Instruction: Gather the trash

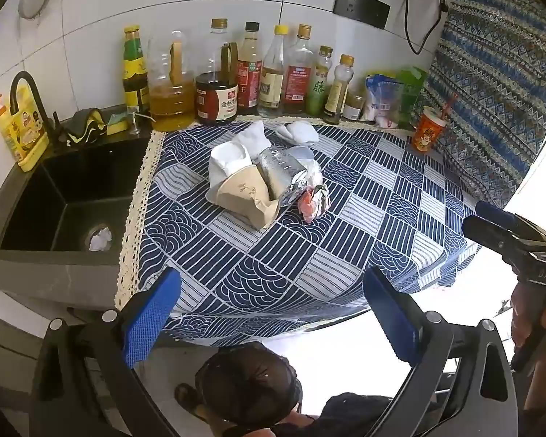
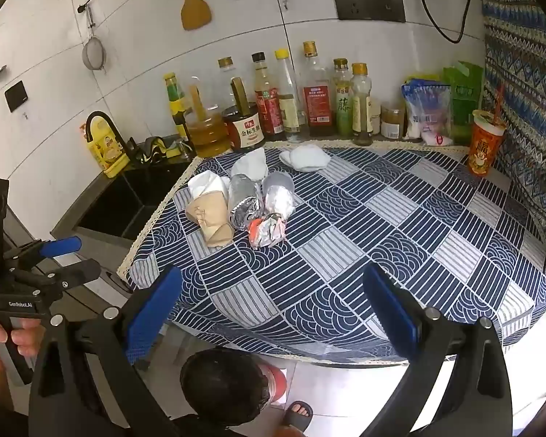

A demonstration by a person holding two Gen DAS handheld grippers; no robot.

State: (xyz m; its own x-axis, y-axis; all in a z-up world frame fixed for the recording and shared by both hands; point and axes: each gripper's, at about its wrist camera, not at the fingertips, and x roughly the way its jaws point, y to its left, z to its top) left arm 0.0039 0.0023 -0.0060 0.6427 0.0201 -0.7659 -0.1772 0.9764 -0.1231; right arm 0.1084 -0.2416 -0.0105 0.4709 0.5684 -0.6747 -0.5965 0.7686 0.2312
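A heap of trash lies on the blue patterned cloth: a crushed tan paper cup (image 1: pixel 245 196) (image 2: pixel 209 218), crumpled foil (image 1: pixel 285 174) (image 2: pixel 242 202), an orange-and-white wrapper (image 1: pixel 313 202) (image 2: pixel 267 229) and white tissues (image 1: pixel 298 131) (image 2: pixel 305 158). A bin lined with a black bag (image 1: pixel 245 382) (image 2: pixel 222 386) stands on the floor below the counter edge. My left gripper (image 1: pixel 271 313) is open and empty, held before the counter edge above the bin. My right gripper (image 2: pixel 273 309) is open and empty, also short of the heap.
A row of sauce and oil bottles (image 1: pixel 251 73) (image 2: pixel 273 98) lines the back wall. An orange drink cup (image 1: pixel 427 129) (image 2: pixel 486 145) stands at the back right. A black sink (image 1: pixel 65 196) (image 2: pixel 127 204) lies left of the cloth. A patterned curtain (image 1: pixel 498 73) hangs at right.
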